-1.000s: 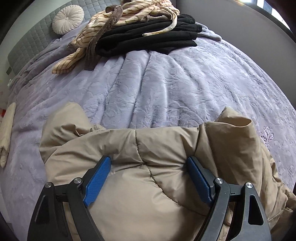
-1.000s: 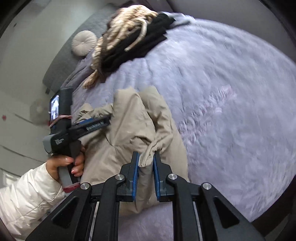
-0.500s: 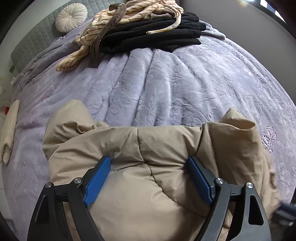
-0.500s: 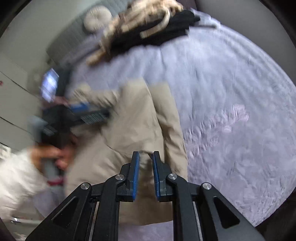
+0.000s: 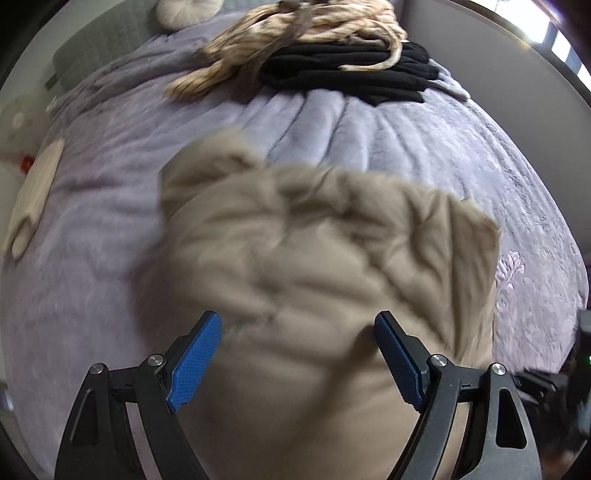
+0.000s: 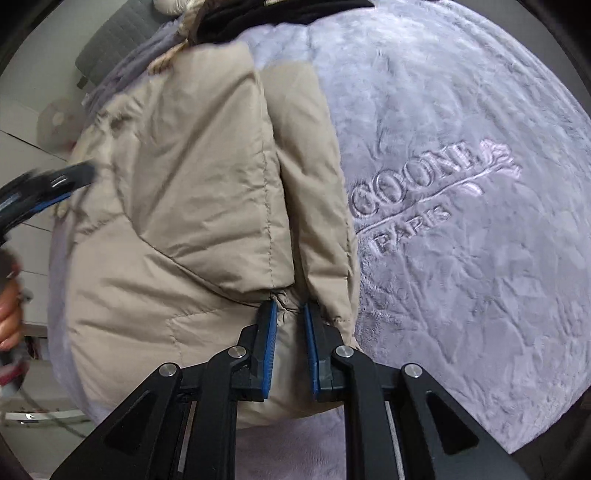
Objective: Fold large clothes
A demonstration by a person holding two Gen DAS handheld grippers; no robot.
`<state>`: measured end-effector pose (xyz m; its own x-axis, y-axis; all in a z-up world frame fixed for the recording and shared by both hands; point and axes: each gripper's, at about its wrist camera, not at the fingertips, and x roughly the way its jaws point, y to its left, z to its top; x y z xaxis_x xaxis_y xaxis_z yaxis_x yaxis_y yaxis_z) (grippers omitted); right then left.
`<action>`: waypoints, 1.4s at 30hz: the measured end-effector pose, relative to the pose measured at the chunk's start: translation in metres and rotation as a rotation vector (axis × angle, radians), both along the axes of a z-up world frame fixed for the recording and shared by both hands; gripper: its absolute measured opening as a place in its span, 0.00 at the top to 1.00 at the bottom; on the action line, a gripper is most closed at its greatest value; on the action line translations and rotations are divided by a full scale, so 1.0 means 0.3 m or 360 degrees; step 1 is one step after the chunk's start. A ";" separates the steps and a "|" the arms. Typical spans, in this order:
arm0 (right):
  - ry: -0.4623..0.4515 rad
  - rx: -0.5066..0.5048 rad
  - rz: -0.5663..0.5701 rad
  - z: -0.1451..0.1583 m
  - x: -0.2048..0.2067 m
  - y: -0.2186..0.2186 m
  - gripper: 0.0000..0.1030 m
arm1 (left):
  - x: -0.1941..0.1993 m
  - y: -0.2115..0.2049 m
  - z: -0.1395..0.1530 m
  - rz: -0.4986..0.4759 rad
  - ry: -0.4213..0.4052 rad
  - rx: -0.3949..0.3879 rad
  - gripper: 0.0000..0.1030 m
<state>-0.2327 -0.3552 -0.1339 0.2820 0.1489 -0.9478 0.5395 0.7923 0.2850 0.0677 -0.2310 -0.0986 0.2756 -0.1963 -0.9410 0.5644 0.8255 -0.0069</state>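
A beige padded jacket lies bunched on the lilac bedspread. In the left wrist view it is blurred, and my left gripper stands wide open just above it, its blue pads apart on either side of the padding. In the right wrist view the jacket lies folded lengthwise, and my right gripper is shut on a pinch of its fabric at the near edge. The left gripper shows blurred at the left edge of that view.
A pile of black and cream striped clothes lies at the far end of the bed, with a round cushion by the grey headboard. A cream cloth lies at the bed's left edge. Embroidered lettering marks the bedspread to the right.
My left gripper has lifted off the jacket and pulled back, jaws still wide. My right gripper has moved down close to the jacket and now grips its near edge.
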 end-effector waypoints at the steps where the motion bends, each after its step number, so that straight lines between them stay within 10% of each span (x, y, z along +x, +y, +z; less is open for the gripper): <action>1: 0.0007 -0.0004 0.0001 -0.009 0.005 0.003 0.85 | -0.009 0.036 -0.001 0.0027 0.0018 0.0000 0.17; 6: 0.0055 -0.0076 0.0036 -0.047 0.042 0.044 0.85 | -0.030 0.187 -0.024 0.0146 0.0099 -0.0022 0.01; 21: 0.0121 -0.0234 -0.0215 0.094 0.055 0.168 0.76 | -0.048 0.354 -0.054 0.0064 0.0165 -0.0110 0.01; 32: 0.0013 -0.0232 -0.0206 0.257 0.033 0.248 0.21 | -0.032 0.412 -0.071 0.0027 0.0231 -0.0204 0.01; 42: -0.0087 -0.0122 -0.0128 0.272 0.096 0.099 0.16 | -0.017 0.404 -0.079 0.0148 0.0298 -0.0250 0.01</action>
<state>-0.2037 -0.3255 -0.0521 0.3418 0.0513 -0.9384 0.5874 0.7678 0.2560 0.0626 -0.1099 -0.1224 0.1234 -0.3257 -0.9374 0.4629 0.8544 -0.2360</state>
